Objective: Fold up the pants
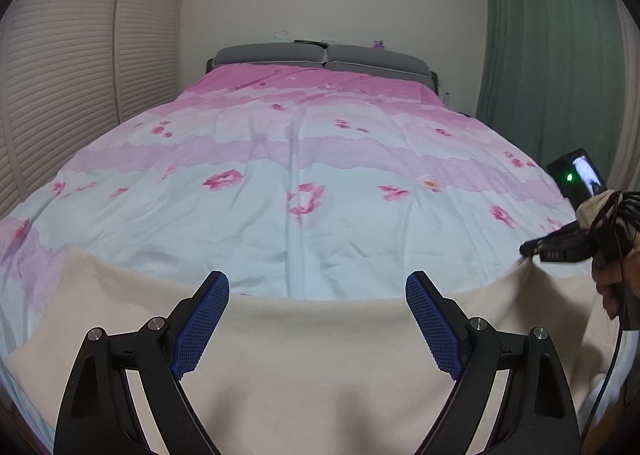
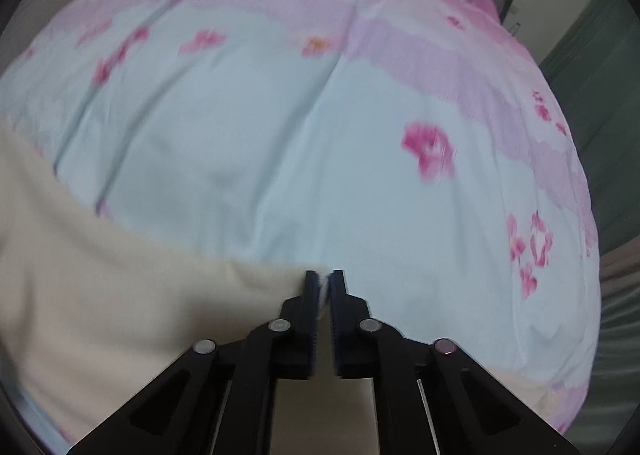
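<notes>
Tongs, two pairs, hand-held: left gripper (image 1: 318, 319) with its blue-padded jaws spread wide and nothing between them, poised over the cream cloth; right gripper (image 2: 324, 287) with jaws drawn tight together, pinching a small tuft at the far edge of the garment, the same nip showing at the right margin of the left wrist view (image 1: 530, 251), where a hand (image 1: 612, 287) grips the tool's handle. Item: pants (image 1: 304, 367), cream, fleecy-looking, spread flat across the near end of the bed on a floral duvet (image 1: 304, 159) of pale blue and pink bands; far edge of the cloth runs from one side of the bed toward the other. Orientation: long axis judged to lie crosswise to the bed, parallel with its foot; which end is waist and which is cuffs cannot be told, since neither waistband nor leg split is visible. Handling, by judgement: light, soft and wholly limp, with no stiffness to hold a shape; a lifted edge will sag and drag the rest along; the napped surface should grip the pads well and cling somewhat to the duvet rather than slide. Best purchase: along an edge or at a corner, both layers caught together, the two pairs well apart so the span between stays taut. Surroundings: grey headboard (image 1: 320, 55), green curtain (image 1: 552, 55), louvred closet doors (image 1: 68, 67).
</notes>
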Tool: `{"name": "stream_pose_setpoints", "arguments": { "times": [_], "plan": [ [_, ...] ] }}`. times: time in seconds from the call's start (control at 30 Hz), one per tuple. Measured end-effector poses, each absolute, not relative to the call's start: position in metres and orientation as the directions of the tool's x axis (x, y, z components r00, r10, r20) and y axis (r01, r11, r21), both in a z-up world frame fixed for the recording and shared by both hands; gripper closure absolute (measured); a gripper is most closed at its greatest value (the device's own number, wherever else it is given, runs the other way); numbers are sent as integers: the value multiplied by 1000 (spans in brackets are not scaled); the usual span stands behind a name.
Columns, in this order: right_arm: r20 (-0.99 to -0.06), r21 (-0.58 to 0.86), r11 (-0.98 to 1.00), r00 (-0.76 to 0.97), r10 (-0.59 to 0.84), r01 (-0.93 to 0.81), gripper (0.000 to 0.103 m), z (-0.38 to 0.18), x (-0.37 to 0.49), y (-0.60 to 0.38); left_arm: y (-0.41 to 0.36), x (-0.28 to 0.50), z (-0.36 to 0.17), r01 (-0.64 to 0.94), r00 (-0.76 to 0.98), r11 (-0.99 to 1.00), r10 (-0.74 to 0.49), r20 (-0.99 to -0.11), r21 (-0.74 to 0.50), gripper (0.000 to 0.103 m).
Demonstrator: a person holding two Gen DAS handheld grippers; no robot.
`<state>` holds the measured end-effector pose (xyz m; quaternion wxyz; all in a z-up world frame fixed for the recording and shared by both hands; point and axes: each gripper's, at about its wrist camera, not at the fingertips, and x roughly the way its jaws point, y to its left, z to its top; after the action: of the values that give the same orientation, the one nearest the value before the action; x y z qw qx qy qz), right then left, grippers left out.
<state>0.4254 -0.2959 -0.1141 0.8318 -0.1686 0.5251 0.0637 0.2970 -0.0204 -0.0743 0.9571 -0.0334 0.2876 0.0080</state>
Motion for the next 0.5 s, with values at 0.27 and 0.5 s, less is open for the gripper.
{"name": "stream_pose_setpoints", "arguments": {
  "times": [0.27, 0.5],
  "plan": [
    [-905, -117, 955, 425, 11, -273, 102, -119, 475, -299, -9, 298, -79, -44, 824, 998, 9, -567, -48, 12],
    [-920, -86, 946, 388, 45, -314, 50, -98, 440, -297, -15, 292, -77, -14, 828, 997, -29, -561, -71, 12]
  ]
}}
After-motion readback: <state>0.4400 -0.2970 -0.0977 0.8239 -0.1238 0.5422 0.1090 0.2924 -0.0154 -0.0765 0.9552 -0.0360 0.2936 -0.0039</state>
